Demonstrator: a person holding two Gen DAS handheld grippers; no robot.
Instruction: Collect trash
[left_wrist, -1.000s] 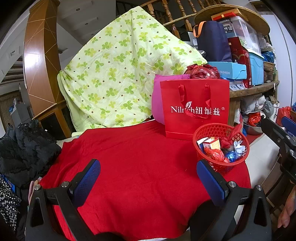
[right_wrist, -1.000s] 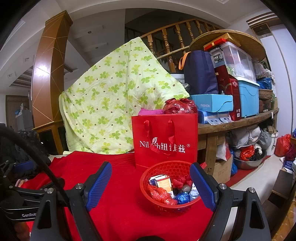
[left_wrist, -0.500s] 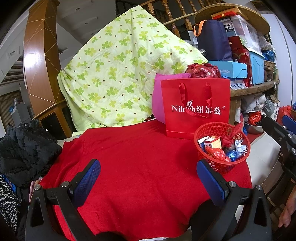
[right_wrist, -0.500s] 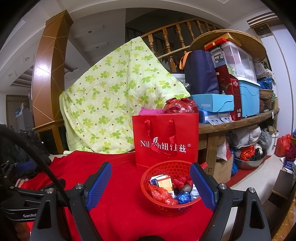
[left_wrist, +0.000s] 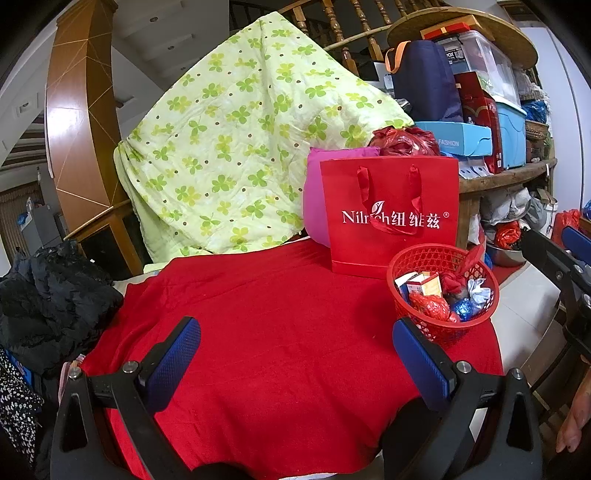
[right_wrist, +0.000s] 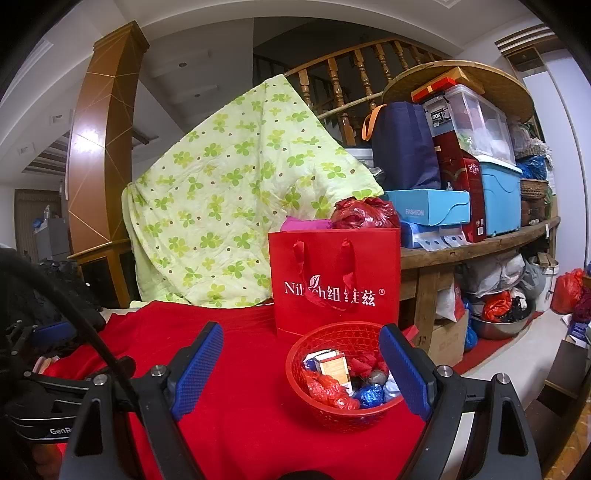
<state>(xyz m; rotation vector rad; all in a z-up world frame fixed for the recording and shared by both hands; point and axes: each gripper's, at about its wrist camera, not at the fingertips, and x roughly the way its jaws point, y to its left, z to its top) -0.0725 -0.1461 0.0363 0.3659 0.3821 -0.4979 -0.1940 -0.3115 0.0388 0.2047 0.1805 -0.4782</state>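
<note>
Left gripper (left_wrist: 295, 354): jaws spread wide, empty, above the red cloth (left_wrist: 280, 317).
Right gripper (right_wrist: 301, 369): jaws spread wide, empty, just before the basket.
Basket (right_wrist: 332, 334): red, on the cloth, before the red bag (right_wrist: 334, 280).
Trash (right_wrist: 345, 382): wrappers and small boxes, inside the basket.

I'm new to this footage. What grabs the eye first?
The red cloth covering the table. At its far right stand a red gift bag and, in front of it, a red basket filled with wrappers and small boxes. Behind hangs a green clover-print quilt.
</note>
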